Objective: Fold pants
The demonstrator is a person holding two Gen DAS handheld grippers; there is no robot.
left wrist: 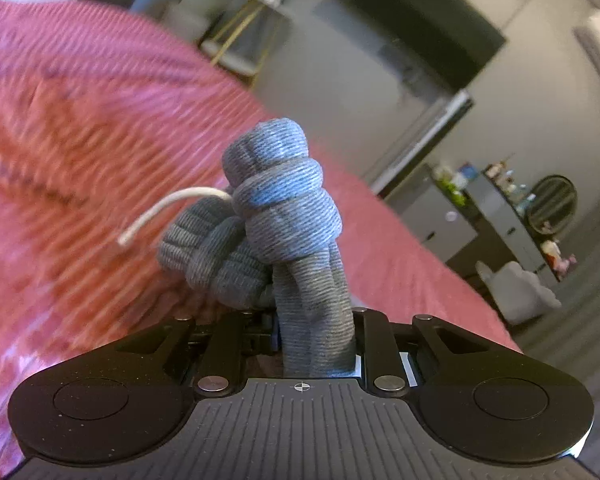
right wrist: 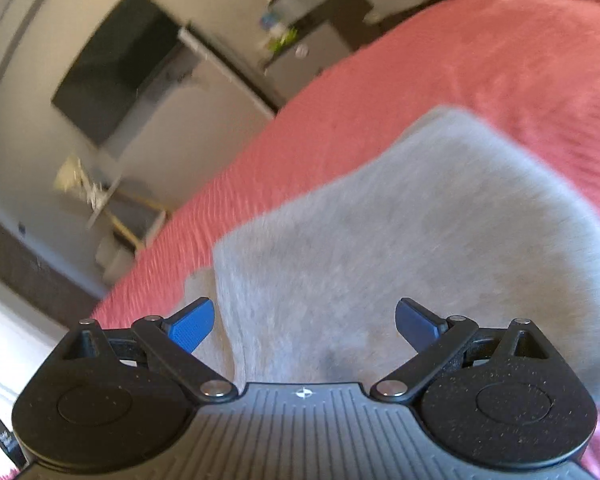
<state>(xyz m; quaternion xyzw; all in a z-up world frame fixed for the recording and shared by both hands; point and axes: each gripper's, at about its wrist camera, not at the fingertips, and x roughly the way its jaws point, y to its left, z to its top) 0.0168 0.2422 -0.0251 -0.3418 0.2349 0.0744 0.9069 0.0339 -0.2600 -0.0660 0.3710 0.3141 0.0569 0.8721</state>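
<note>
Between the left fingers: the left claw (left wrist: 316,336) is pinched hard on a bunched wad of the grey pants (left wrist: 284,216), the knit squeezed into a column that bulges out above the pinch.
Left grip, likely reason: this looks like the waistband end, since a white drawstring (left wrist: 168,208) curls out of the bunch; I judge it is gripped here to carry that end over for a fold.
Right claw: the right claw (right wrist: 304,320) stands spread wide, its blue pads (right wrist: 192,326) to either side of the cloth and pressing on nothing.
Pants under the right claw: a flat grey panel (right wrist: 400,232) lies on the bed directly ahead of the spread fingers, one edge passing near the left-hand pad.
Right claw, likely reason: held spread above the cloth, it seems placed to take a second corner or edge.
Where the pants are: partly lifted in the left pinch, partly flat on the pink ribbed bedspread (right wrist: 460,72).
Hand poses: both claws tip downward toward the bed; both views are tilted, so the wrists appear rolled.
Beyond the bed: a dark wall screen (right wrist: 116,68) and a cluttered dresser (left wrist: 512,208), well apart.
</note>
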